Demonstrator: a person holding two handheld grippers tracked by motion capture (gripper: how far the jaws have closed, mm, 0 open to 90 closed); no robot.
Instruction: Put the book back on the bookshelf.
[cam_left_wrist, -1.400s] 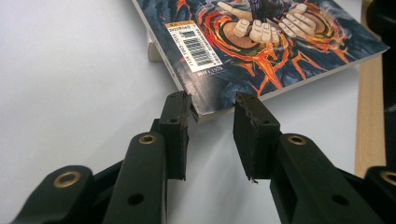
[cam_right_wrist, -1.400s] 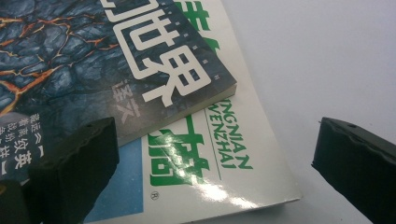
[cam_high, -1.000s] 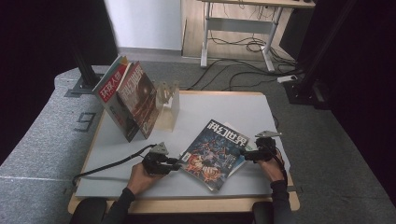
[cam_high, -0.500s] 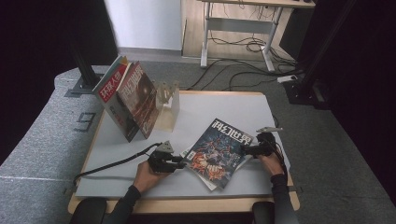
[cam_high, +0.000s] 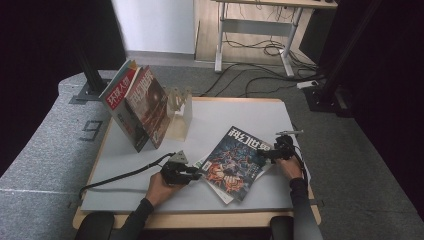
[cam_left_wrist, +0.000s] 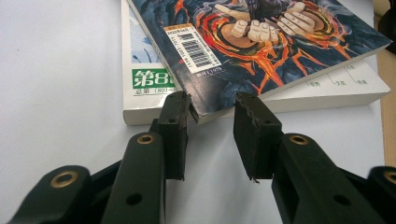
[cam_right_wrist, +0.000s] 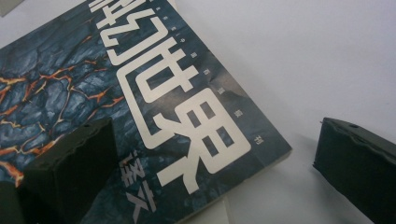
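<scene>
Dark-covered magazine (cam_high: 232, 161) lies askew near the front edge of the bench (cam_high: 240, 112), on top of a white booklet (cam_high: 207, 167) that peeks out beneath it on my left; both well apart from the rack (cam_high: 181, 112) at the back left, where two other magazines (cam_high: 137, 107) lean upright.

Left tongs (cam_high: 196, 174) at the magazine's near-left corner; in the left gripper view that corner (cam_left_wrist: 198, 112) pokes into the gap, touching or almost touching one pad (cam_left_wrist: 175, 123), the other pad (cam_left_wrist: 250, 128) standing clear; so apart, nothing clamped. Right tongs (cam_high: 267, 155) at the far-right corner; in the right gripper view one pad (cam_right_wrist: 77, 163) hangs over the cover (cam_right_wrist: 154, 107), the other (cam_right_wrist: 357, 158) off past the edge over bare bench; wide apart, no grip.

My reading: the step is to take the top magazine by two opposite corners and lift it off the booklet.

How to do it well:
- left tongs: get the lower pad under the top magazine alone; the booklet's edge sits just beneath, and pinching both would drag it along
- right tongs: slide further in so the corner sits deep between the pads; a bite on the tip alone may tear or slip
- close both before lifting; raise evenly, since the thing is floppy and will likely sag in the middle
- keep the spine supported; pages may fan open otherwise
</scene>
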